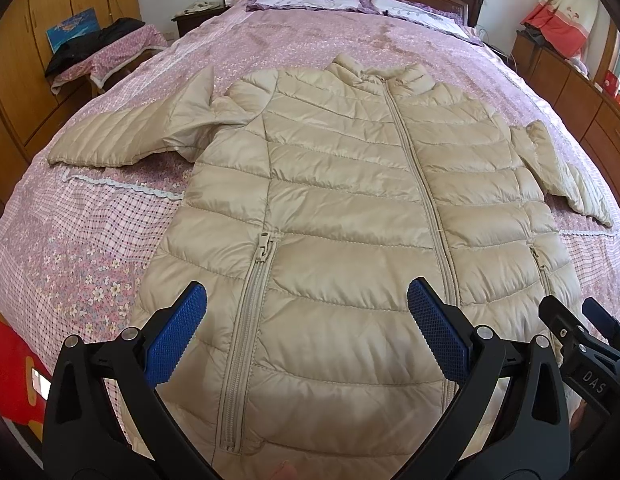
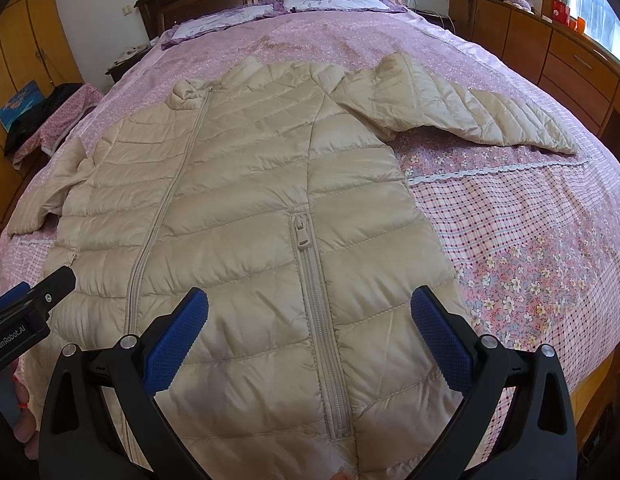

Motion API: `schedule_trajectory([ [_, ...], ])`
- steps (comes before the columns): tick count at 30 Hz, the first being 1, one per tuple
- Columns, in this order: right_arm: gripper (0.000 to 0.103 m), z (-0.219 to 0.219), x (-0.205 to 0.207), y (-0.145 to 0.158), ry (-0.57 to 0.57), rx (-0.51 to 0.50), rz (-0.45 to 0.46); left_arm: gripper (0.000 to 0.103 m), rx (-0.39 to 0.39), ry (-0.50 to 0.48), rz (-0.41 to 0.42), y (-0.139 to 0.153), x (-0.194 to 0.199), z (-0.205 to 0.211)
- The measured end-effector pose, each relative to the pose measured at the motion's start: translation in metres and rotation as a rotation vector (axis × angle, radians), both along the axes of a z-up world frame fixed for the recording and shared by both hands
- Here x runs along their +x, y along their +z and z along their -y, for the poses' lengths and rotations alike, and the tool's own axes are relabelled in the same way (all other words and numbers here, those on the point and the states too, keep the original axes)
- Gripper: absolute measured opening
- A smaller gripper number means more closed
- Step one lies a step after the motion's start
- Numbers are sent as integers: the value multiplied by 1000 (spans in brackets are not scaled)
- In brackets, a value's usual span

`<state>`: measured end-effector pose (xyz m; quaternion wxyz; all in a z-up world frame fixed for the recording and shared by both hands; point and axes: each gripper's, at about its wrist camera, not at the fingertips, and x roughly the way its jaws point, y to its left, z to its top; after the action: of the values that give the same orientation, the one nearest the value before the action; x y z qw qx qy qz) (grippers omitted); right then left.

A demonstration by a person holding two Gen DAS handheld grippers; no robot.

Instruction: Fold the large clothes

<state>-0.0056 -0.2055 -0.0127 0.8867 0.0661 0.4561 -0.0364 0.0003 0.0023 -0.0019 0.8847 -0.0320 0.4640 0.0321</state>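
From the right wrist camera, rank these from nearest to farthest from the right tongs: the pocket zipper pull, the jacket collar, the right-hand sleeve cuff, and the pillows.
1. Pocket zipper pull, straight ahead of the right tongs, centre of the jacket.
2. Sleeve cuff, far right on the bedspread.
3. Collar, up and left; close to the cuff, hard to call.
4. Pillows, at the headboard.

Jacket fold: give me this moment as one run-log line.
stage: pre-fold | jacket: flat on bed, zipped, sleeves spread | left gripper: open, empty | right gripper: open, empty

Glossy quilted jacket (image 1: 341,184) on matt floral cotton bedspread (image 1: 90,240)
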Motion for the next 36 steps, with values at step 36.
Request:
schedule_trajectory([
  [36, 98, 1, 0, 0, 1, 1, -2, 100, 3, 2, -9, -5, -2, 0],
])
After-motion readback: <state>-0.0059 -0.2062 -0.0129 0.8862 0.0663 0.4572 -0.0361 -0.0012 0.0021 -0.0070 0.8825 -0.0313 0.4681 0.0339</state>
